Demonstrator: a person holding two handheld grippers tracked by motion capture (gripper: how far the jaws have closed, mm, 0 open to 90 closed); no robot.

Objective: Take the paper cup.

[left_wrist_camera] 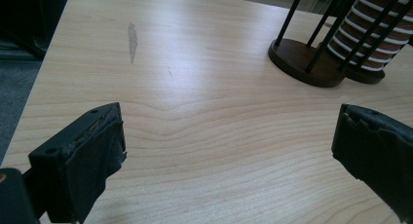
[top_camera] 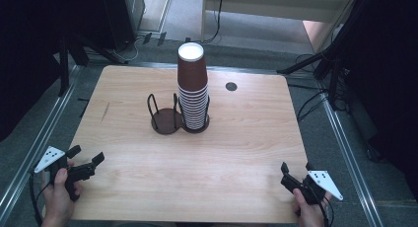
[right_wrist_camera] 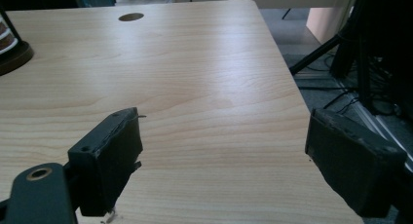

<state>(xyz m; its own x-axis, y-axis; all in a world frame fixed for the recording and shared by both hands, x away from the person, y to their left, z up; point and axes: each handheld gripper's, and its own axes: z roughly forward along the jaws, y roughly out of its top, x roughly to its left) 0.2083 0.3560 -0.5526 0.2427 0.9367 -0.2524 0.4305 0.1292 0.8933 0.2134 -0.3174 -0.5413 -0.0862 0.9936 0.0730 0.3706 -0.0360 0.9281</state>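
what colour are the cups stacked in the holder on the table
The stacked cups are dark reddish brown with white rims, seen best in the high view.

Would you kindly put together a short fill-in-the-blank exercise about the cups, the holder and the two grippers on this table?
1. The stack of brown paper cups stands upside down in the ____ ring of the two-ring holder, as the high view shows it.
2. The other ring of the holder is ____.
3. The jaws of the left gripper and the right gripper are both ____.
4. Beyond the cups, the table has a small round ____.

Missing words: right; empty; open; hole
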